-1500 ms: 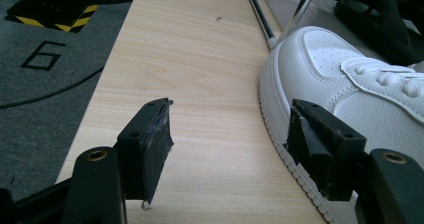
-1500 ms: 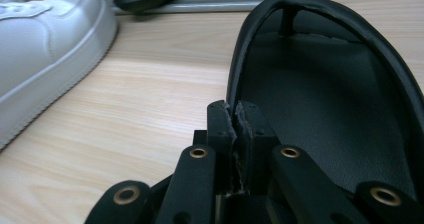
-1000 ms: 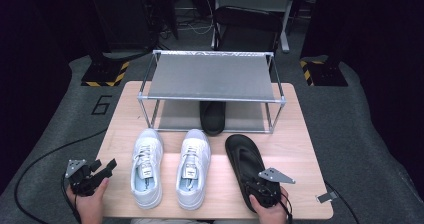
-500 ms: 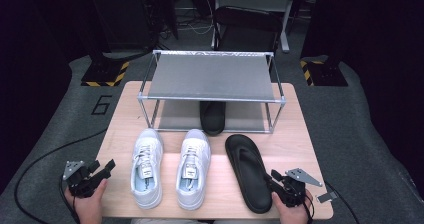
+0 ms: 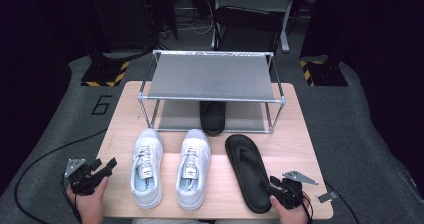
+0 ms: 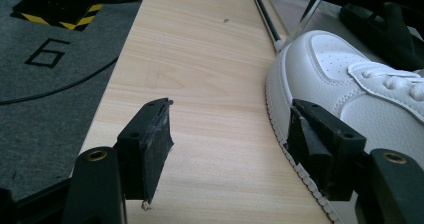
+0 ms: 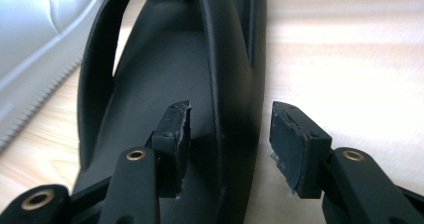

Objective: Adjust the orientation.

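Right gripper (image 5: 276, 186): jaws just been opening — astride black flip-flop's (image 5: 248, 170) heel edge, pads clear of it
Flip-flop: flat on table (image 5: 300, 134), right of white sneakers (image 5: 192, 168)
Left gripper (image 5: 102, 168): open, empty

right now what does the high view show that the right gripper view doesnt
High view alone: the wire shoe rack, a black sandal under it, the left gripper beside two white sneakers. Right gripper view alone: the right gripper, jaws just opened, straddling the near sandal's outer edge, pads apart from it. Both: that near black sandal, a white sneaker, the wooden table.
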`<move>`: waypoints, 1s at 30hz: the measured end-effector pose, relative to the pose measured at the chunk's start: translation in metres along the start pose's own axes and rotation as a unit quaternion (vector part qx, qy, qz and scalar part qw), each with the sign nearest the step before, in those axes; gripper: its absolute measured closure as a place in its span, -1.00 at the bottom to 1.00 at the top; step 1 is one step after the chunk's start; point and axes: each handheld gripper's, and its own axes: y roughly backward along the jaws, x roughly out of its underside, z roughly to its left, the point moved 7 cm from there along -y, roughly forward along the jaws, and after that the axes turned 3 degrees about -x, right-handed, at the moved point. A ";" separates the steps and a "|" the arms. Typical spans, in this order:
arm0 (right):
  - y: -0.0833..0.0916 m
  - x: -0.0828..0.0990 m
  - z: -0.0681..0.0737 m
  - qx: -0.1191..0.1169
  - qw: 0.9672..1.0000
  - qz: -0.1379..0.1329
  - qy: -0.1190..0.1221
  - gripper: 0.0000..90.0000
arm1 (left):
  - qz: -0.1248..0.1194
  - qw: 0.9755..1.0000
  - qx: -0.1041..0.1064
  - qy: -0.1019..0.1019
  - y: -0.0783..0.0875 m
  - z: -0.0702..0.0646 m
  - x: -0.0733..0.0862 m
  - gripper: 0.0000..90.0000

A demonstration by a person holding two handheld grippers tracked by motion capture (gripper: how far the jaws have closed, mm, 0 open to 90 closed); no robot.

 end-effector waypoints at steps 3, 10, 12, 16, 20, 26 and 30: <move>-0.001 0.002 -0.003 -0.021 0.999 -0.007 -0.028 0.13 | -0.002 1.000 0.000 0.001 -0.001 -0.003 0.000 -0.25; -0.002 0.004 -0.007 -0.046 0.998 -0.008 -0.050 0.13 | 0.002 1.000 0.000 -0.003 -0.003 -0.003 -0.001 -0.25; -0.003 0.005 -0.005 -0.051 0.997 -0.004 -0.057 0.13 | 0.003 1.000 0.000 -0.002 -0.003 -0.003 0.000 -0.25; -0.004 0.005 -0.005 -0.060 0.996 -0.005 -0.067 0.15 | -0.004 1.000 -0.002 0.001 -0.002 -0.002 -0.001 -0.25; -0.003 0.005 -0.005 -0.062 0.995 -0.003 -0.078 0.22 | -0.005 1.000 -0.003 0.001 -0.001 -0.001 -0.001 -0.25; -0.002 0.005 -0.008 -0.067 0.992 -0.004 -0.104 0.35 | -0.008 1.000 -0.005 0.003 0.000 0.001 -0.001 -0.25; -0.002 0.003 -0.009 -0.073 0.990 -0.006 -0.120 0.41 | -0.007 1.000 -0.006 0.002 0.001 0.001 -0.001 -0.25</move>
